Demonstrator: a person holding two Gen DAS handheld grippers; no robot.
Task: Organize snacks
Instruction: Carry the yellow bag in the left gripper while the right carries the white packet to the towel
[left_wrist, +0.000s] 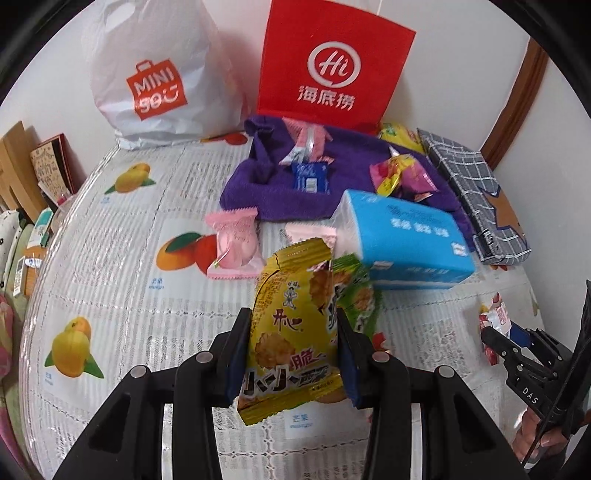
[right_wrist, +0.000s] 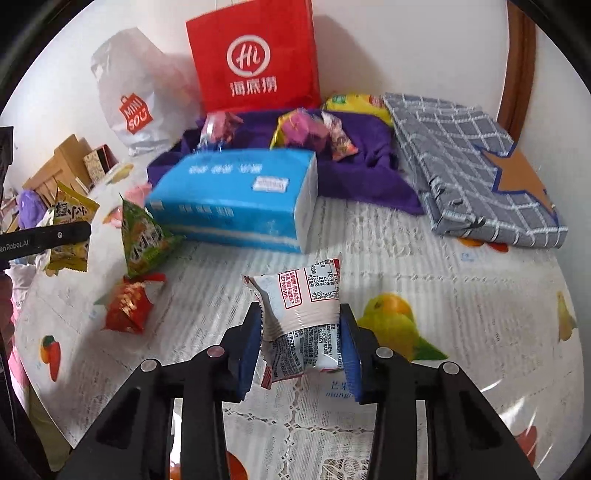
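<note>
Currently, left gripper (left_wrist: 291, 350) fingers pinch a yellow packet (left_wrist: 291, 332); right gripper (right_wrist: 301, 347) fingers pinch a white packet (right_wrist: 303, 317). Carry both level to the far purple cloth (right_wrist: 362, 170); release gently.

Glossy film on the yellow snack packet (left_wrist: 291, 328), shiny plastic over the worktop (left_wrist: 122, 258), soft fuzzy purple cloth (left_wrist: 280, 184), matt red paper bag (left_wrist: 332, 62), woven checked fabric (right_wrist: 461, 158), smooth tissue pack (right_wrist: 236, 199).
</note>
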